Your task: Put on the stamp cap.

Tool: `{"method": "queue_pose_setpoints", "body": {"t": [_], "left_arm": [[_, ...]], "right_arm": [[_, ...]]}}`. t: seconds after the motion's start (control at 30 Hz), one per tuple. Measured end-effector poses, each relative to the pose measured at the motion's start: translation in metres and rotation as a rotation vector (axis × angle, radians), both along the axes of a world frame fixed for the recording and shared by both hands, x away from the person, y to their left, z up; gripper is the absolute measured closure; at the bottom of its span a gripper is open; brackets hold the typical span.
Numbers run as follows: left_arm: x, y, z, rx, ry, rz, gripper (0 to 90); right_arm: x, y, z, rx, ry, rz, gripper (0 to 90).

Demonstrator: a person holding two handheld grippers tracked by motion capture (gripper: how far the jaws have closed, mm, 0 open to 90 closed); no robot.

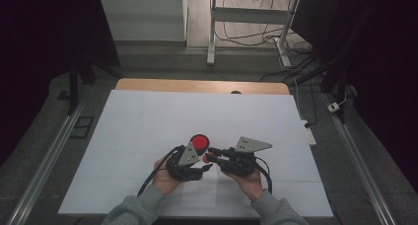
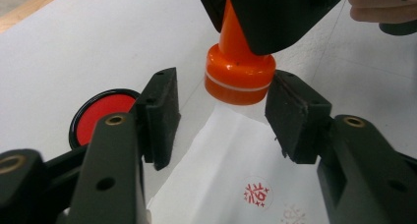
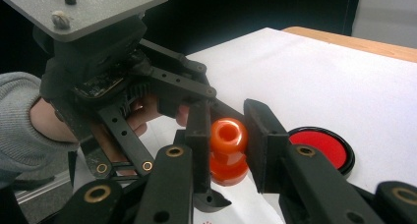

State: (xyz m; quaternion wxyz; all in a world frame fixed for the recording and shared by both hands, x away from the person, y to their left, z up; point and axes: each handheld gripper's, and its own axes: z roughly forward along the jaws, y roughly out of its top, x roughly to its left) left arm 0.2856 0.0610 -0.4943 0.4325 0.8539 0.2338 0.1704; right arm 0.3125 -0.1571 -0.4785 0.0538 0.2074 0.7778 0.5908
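**Orange stamp held over the paper, red ink pad off to the side**

So here's the setup: the right gripper [image 3: 227, 135] has its two black jaws clamped on the round knob of a glossy orange plastic stamp [image 2: 239, 71], pinching it from both sides. The stamp hangs just above a sheet of thin white paper [image 2: 231, 160] lying on the white table cover [image 1: 148, 121], base pointing down.

The left gripper [image 2: 222, 117] sits right next to it with its jaws partway apart, one pad on each side of the stamp's wide base. The left pad is clearly off it; the right pad is very close to the base, and I can't tell if it touches.

On the paper below there's a round red stamped mark [image 2: 256, 193] and a fainter one [image 2: 294, 215] just beside it. The round black-rimmed red ink pad [image 1: 199, 142] sits on the table just beyond the grippers, uncovered.
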Motion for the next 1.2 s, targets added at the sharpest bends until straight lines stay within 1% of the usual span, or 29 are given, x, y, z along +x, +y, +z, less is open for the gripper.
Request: {"method": "queue_pose_setpoints", "body": {"t": [0.2,0.27,0.33,0.37,0.47,0.63,0.8,0.93,1.07,1.2], "left_arm": [[0.000,0.001,0.000,-0.004,0.006,0.001,39.9],[0.000,0.002,0.001,-0.003,0.012,0.004,36.3],[-0.002,0.003,0.003,0.002,0.014,0.012,30.2],[-0.003,0.005,0.004,-0.003,0.014,0.017,28.4],[-0.004,0.009,0.006,-0.019,0.024,0.025,27.0],[-0.006,0.016,0.005,-0.009,0.043,0.035,24.2],[-0.013,0.031,0.006,-0.016,0.051,0.055,24.2],[-0.020,0.046,0.011,-0.024,0.040,0.078,24.2],[-0.025,0.061,0.014,-0.035,0.038,0.098,24.3],[-0.030,0.077,0.011,-0.041,0.052,0.120,24.3]], "right_arm": [[0.000,-0.001,0.000,0.002,-0.001,-0.002,72.5],[0.000,-0.001,0.001,0.003,-0.001,-0.005,72.5],[0.000,-0.002,0.002,0.008,-0.001,-0.007,72.5],[0.000,-0.002,0.002,0.010,-0.002,-0.008,72.5],[0.001,-0.003,0.003,0.013,-0.004,-0.007,72.5],[0.001,-0.004,0.004,0.015,-0.006,-0.010,72.5],[0.003,-0.006,0.004,0.014,-0.007,-0.017,72.5],[0.004,-0.007,0.005,0.011,-0.008,-0.022,72.5],[0.005,-0.008,0.005,0.009,-0.010,-0.027,72.5],[0.005,-0.009,0.005,0.002,-0.014,-0.030,72.5]]}}
